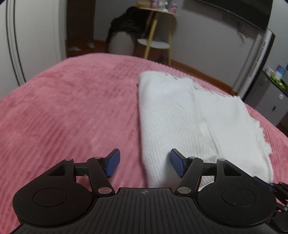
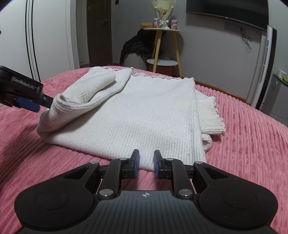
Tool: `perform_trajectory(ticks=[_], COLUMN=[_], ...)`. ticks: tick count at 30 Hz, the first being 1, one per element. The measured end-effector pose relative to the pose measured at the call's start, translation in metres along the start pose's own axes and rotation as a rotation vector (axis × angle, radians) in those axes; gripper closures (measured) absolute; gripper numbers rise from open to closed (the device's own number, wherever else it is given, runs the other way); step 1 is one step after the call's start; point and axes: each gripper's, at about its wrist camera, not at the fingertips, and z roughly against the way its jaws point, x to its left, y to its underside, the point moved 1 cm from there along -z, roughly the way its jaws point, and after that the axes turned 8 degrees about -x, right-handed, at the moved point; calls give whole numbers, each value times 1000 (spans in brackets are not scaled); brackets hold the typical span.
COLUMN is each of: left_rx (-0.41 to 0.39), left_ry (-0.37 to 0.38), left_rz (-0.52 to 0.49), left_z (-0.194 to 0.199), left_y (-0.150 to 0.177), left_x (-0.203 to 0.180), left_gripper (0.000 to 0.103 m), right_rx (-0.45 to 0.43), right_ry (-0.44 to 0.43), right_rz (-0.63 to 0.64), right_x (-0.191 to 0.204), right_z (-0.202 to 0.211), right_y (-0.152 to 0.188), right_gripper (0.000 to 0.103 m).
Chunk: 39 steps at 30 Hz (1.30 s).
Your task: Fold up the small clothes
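Past the bed's far edge I see a wooden side table [image 2: 162, 31] carrying tins [image 2: 174, 24], a bouquet [image 2: 163, 10] and dark clothing [image 2: 134, 46] heaped beside it.

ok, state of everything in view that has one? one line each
white knit top: partly folded, lying on the bed, one sleeve doubled over its left part
sleeve: bunched, not flat
left gripper: jaws open, nothing between the pads, over the top's near edge
right gripper: jaws nearly closed, a gap left, gripping nothing, at the top's near edge
pink bedspread: spread flat under the top
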Motion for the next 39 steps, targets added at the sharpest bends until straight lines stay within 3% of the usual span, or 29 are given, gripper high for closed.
perform_trajectory(ticks=[5,8,13,16,18,21,26,29,34,35,37,39], left_rx=[89,71,78,79,62,21,5,35,60,60,59,57], left_ry=[30,25,43,75,88,32,-34,-49,-53,-53,-49,-43], left_rz=[-65,-96,-61,-150,-235,-290,-178,-125,-90,-82,-58,-37], left_z=[-18,-18,-7,10,23,37,39,34,25,23,21,20], left_y=[20,24,20,17,15,11,11,17,27,28,29,30], left_x=[-15,-22,-16,-18,-18,-9,22,37,50,51,54,53], left_gripper=[27,27,27,26,22,15,15,15,15,15,15,15], right_rx=[5,13,25,37,24,9,96,168,248,253,225,127], right_ry=[8,10,9,7,-4,-50,-227,-306,-374,-378,-354,-306], right_rz=[2,9,17,8,-16,-131,-413,-562,-631,-607,-519,-393], right_x=[1,2,1,0,-3,-9,-8,-5,15,21,34,44], right_z=[-2,-4,-4,-2,3,2,-37,-71,-114,-118,-119,-103], right_y=[0,-1,-2,-7,-14,-32,-61,-72,-80,-80,-84,-92], right_gripper=[86,86,86,85,79,69,58,54,47,55,81,84])
